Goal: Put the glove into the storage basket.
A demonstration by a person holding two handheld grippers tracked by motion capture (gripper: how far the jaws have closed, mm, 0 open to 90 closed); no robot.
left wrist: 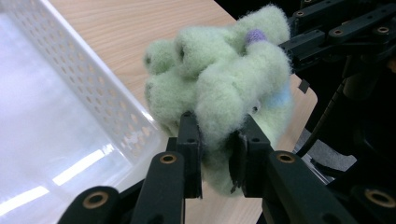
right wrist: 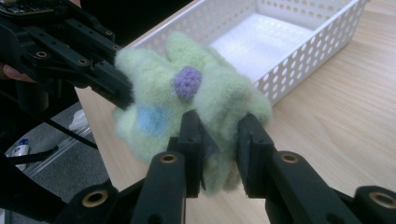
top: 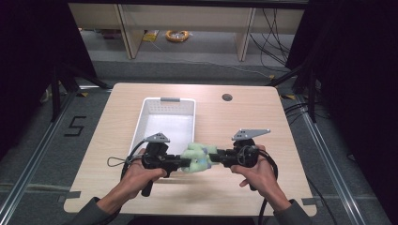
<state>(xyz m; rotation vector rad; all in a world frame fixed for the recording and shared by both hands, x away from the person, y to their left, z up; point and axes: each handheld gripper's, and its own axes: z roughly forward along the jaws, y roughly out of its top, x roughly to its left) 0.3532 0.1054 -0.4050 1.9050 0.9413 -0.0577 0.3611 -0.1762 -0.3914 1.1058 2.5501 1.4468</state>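
A fuzzy pale-green knitted item (top: 198, 157) with a purple dot and a blue patch hangs just above the table, held from both sides. My left gripper (top: 183, 163) is shut on its left end; in the left gripper view the jaws pinch the green wool (left wrist: 219, 93) at my left gripper (left wrist: 217, 154). My right gripper (top: 215, 157) is shut on the other end; in the right gripper view its jaws squeeze the wool (right wrist: 196, 98) at my right gripper (right wrist: 219, 149). The item sits by the near right corner of the white basket (top: 146, 112).
The white perforated basket (left wrist: 93, 93) (right wrist: 322, 42) lies lengthwise on the wooden table (top: 244, 122), empty inside. A round cable hole (top: 227, 97) is at the far right of the table. The table's near edge runs close behind my hands.
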